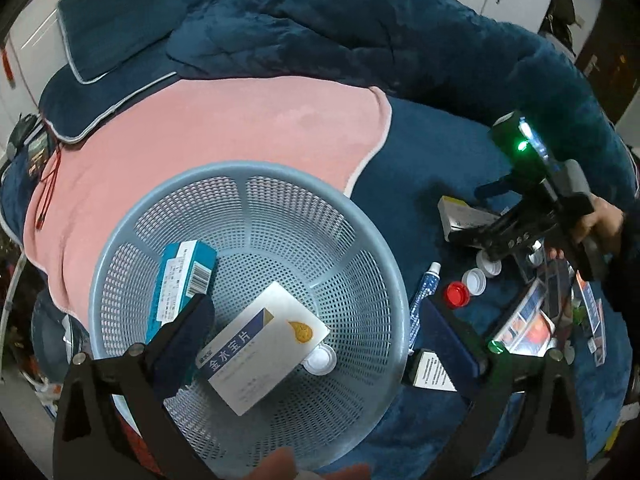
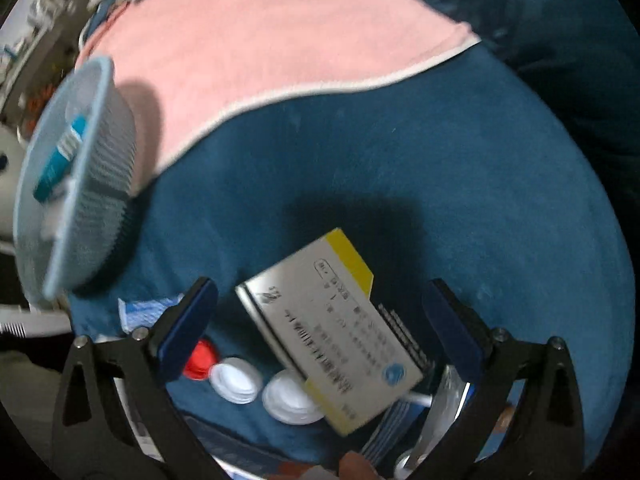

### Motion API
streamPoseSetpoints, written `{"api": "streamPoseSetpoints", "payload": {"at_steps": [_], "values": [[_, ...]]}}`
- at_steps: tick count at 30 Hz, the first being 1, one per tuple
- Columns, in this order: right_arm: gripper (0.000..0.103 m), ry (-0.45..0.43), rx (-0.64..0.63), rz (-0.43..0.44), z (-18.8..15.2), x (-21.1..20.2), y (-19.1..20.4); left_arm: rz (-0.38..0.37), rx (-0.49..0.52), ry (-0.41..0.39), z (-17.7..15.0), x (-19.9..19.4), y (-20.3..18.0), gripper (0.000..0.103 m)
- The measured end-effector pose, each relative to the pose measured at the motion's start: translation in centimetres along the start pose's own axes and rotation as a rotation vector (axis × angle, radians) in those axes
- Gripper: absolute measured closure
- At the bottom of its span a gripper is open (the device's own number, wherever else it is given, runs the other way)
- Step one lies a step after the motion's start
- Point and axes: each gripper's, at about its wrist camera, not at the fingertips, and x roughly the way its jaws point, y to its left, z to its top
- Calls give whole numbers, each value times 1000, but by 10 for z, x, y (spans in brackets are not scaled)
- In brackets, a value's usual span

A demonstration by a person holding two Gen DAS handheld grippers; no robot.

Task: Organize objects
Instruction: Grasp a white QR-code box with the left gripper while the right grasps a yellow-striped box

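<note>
Left wrist view. A round pale-blue perforated plastic basket (image 1: 256, 280) is seen on a bed, partly on a pink fleece blanket (image 1: 208, 136) and partly on a dark blue plush cover (image 1: 432, 152). Three things are noted inside the basket: a teal and white cardboard carton with a barcode (image 1: 182, 284) at the left, a white flat box with a blue corner and an orange emblem (image 1: 266, 346) in the middle, and a small white bottle cap (image 1: 320, 360) just beside that box's right edge. The left hand-held gripper (image 1: 316, 332) is held over the basket with its jaws wide apart and nothing between the pads. To the right of the basket, on the blue cover, a blue and white tube (image 1: 424, 292), a red bottle cap (image 1: 458, 294) and a white screw cap (image 1: 474, 280) are seen near one another. Further right, glossy packets are heaped; details cannot be made out.

Right wrist view, blurred. The right hand-held gripper (image 2: 324, 324) is pointed steeply down with its jaws spread wide. A silver-grey flat box with yellow ends (image 2: 332, 332) lies on the cover between the fingers, untouched by either pad. Two white caps (image 2: 236, 380) are seen at its near left edge.
</note>
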Motion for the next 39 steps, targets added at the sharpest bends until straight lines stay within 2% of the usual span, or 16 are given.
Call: {"api": "streamPoseSetpoints", "payload": {"at_steps": [3,5,6,7,10,14,18,22,25,28,32,33,37,39], "values": [[0,61,-72,-18,-5,17,7,-17,24,5,1,2,-8,1],[2,94,-71,-27,-10,25,8,-29,44,7,1,3,-14,1],[9,92,-52,-12,-13,25,7,-36,55,7,0,3,-17,1],[23,75,-36,6,-15,22,6,-45,65,8,0,3,-21,1],[29,26,-2,11,-22,7,9,-63,89,11,-4,3,-33,1],[31,-27,36,-35,-39,-23,23,-78,148,8,-8,-3,-49,1],[31,-116,220,-89,-74,-73,41,-144,257,14,-15,-7,-76,1],[30,-154,476,-91,-126,-106,50,-176,455,23,-34,-3,-119,1],[30,-151,653,-85,-159,-116,53,-193,642,26,-50,6,-149,1],[30,-194,777,-49,-193,-123,53,-202,795,66,-66,24,-168,1],[30,-242,867,5,-214,-115,43,-206,908,108,-72,48,-182,2],[30,-247,878,12,-218,-115,40,-213,919,120,-71,53,-184,9],[30,-252,906,8,-224,-116,31,-239,949,191,-75,74,-189,23],[30,-258,903,-3,-223,-119,27,-264,951,220,-78,78,-190,45]]}}
